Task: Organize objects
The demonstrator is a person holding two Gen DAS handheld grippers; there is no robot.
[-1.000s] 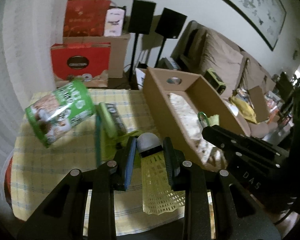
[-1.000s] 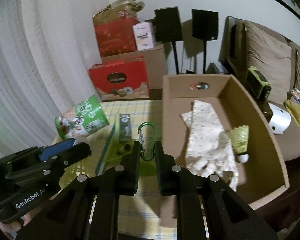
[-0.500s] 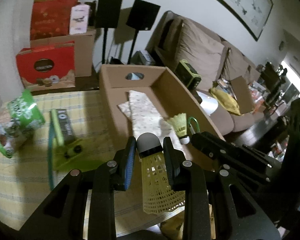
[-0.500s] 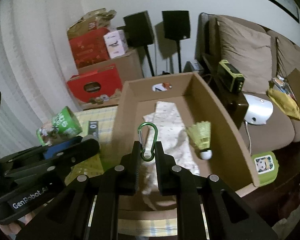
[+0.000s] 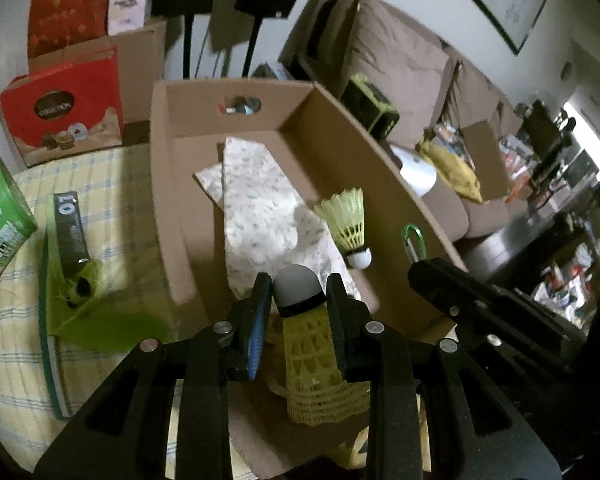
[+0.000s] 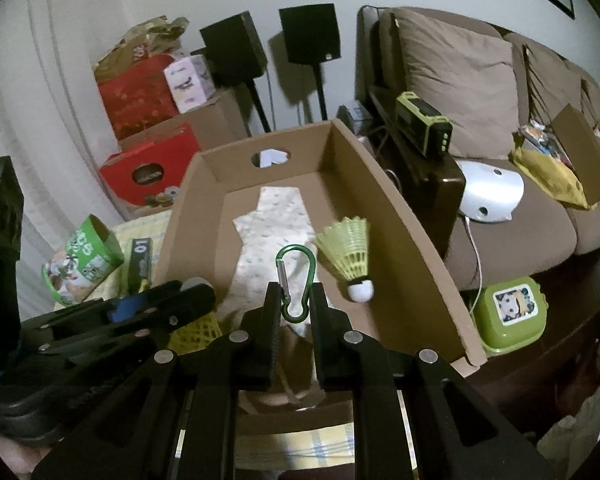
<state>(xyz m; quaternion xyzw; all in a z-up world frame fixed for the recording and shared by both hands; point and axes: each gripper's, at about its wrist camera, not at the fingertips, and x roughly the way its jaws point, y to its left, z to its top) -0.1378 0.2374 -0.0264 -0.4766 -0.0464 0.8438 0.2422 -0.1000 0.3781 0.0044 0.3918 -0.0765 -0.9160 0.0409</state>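
My left gripper (image 5: 298,292) is shut on a yellow shuttlecock (image 5: 312,352), its grey cork up, held over the near end of the open cardboard box (image 5: 164,208). My right gripper (image 6: 294,300) is shut on a green carabiner (image 6: 296,276), also over the box's near end (image 6: 420,264). Inside the box lie a patterned white cloth (image 5: 260,208) and a second yellow shuttlecock (image 6: 350,254). The right gripper and its carabiner (image 5: 414,240) show at the right of the left wrist view.
On the yellow checked tablecloth (image 5: 112,176) left of the box lie a green can (image 6: 80,260) and a green-edged pack with a black box (image 5: 70,236). A brown sofa (image 6: 460,80), a green lunch box (image 6: 508,312), red boxes (image 5: 64,112) and speakers stand around.
Both grippers have moved right from over the tablecloth to over the near end of the cardboard box, each still holding its object.
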